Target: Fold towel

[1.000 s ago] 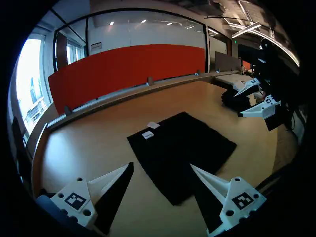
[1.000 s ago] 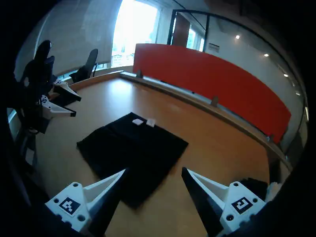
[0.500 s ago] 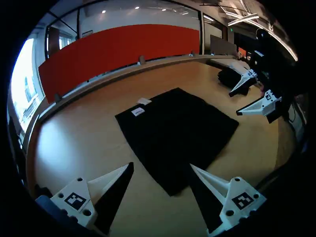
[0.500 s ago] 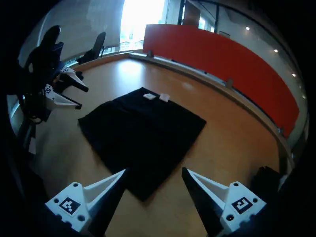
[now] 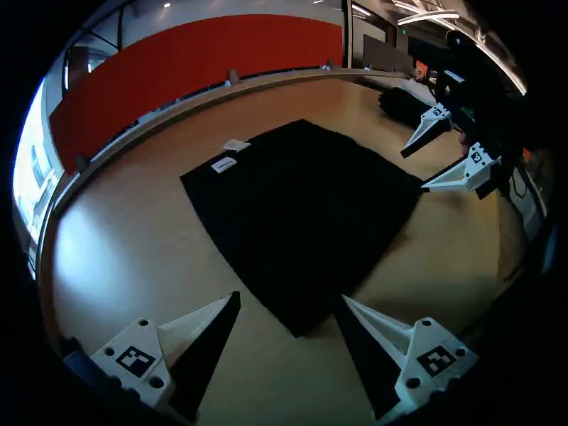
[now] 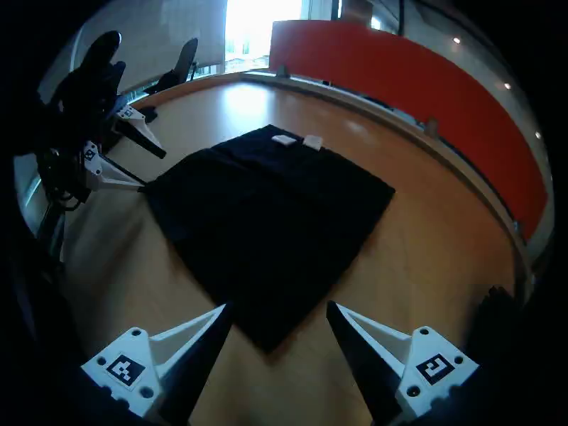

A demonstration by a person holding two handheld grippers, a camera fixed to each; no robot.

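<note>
Left gripper [image 5: 291, 297] first: its two white fingers are spread wide with nothing between them, hovering low over the near edge of the wooden table [image 5: 128, 234] and tilted down at it. The towel [image 5: 305, 206] is black and lies flat mid-table, set diamond-wise, its nearest corner pointing into the gap between my fingers. Two small white tags [image 5: 224, 165] sit at its far left corner, toward the red partition [image 5: 192, 64] along the table's far edge.

From the right gripper view, my right gripper [image 6: 277, 306] is likewise splayed and empty above another corner of the towel, which shows faint creases. My left gripper is off to the left, fingers apart, its lower fingertip right at the towel's left corner.
</note>
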